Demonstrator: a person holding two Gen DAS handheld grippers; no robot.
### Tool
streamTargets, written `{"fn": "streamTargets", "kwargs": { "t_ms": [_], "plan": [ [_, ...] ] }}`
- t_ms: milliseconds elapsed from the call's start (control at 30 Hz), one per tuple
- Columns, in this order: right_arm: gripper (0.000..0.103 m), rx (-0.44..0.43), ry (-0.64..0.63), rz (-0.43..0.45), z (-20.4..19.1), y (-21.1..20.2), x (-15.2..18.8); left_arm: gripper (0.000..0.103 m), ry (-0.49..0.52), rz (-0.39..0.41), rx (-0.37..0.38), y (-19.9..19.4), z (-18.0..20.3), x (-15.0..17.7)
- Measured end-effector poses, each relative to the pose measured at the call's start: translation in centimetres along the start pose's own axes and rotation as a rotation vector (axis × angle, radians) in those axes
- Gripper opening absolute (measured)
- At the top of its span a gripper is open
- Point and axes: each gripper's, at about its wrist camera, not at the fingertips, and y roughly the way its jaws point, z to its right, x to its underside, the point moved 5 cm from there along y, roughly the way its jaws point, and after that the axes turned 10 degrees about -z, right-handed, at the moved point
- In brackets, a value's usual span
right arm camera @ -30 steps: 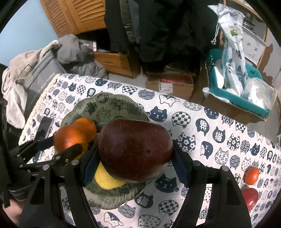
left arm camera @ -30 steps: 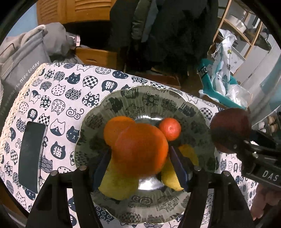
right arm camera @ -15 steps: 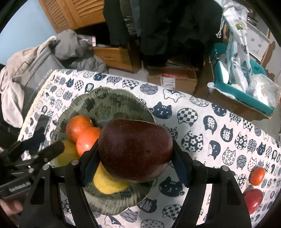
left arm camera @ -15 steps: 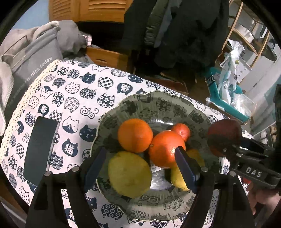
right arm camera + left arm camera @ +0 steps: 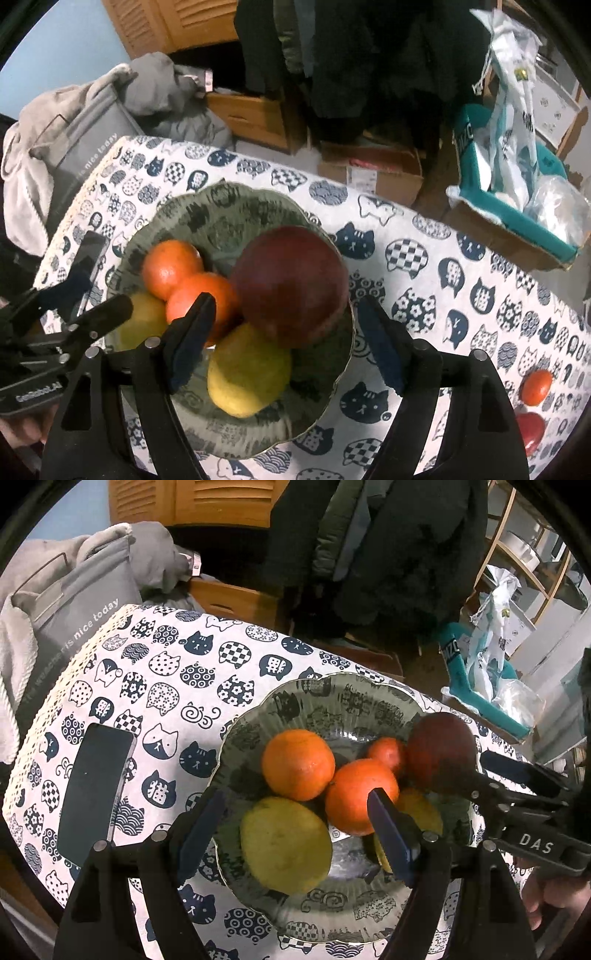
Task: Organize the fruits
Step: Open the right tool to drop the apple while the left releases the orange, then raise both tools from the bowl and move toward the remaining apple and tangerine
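Observation:
A grey patterned plate (image 5: 317,701) (image 5: 207,210) on the cat-print tablecloth holds two oranges (image 5: 298,763) (image 5: 356,795), a small tangerine (image 5: 386,751), two yellow pears (image 5: 286,843) (image 5: 247,373) and a dark red apple (image 5: 290,286) (image 5: 439,751). My left gripper (image 5: 299,834) is open and empty above the plate's near side. My right gripper (image 5: 286,343) is open, its jaws spread wider than the apple, which rests on the plate's right side.
A dark phone (image 5: 94,792) lies on the cloth left of the plate. A tangerine (image 5: 536,387) and a red fruit (image 5: 530,430) lie at the table's right end. Grey bag (image 5: 70,624), boxes and a teal bin (image 5: 517,199) stand beyond the table.
My left gripper let go of its orange onto the plate and drew back left. My right gripper moved the apple over the plate and opened, leaving it there.

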Motion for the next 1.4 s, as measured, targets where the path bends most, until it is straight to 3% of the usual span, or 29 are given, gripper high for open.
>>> {"fn": "streamTargets", "kwargs": {
  "t_ms": [700,1400],
  "plan": [
    [0.08,0.171,0.002,0.172,1.9,-9.0,1.1,0.082,0.073,0.099,0.055,-5.9,3.6,0.4],
    [0.087,0.216,0.004,0.367,2.7,-20.1,5.8,0.086,0.17,0.276,0.072,-15.2,7.0,1.6]
  ]
}}
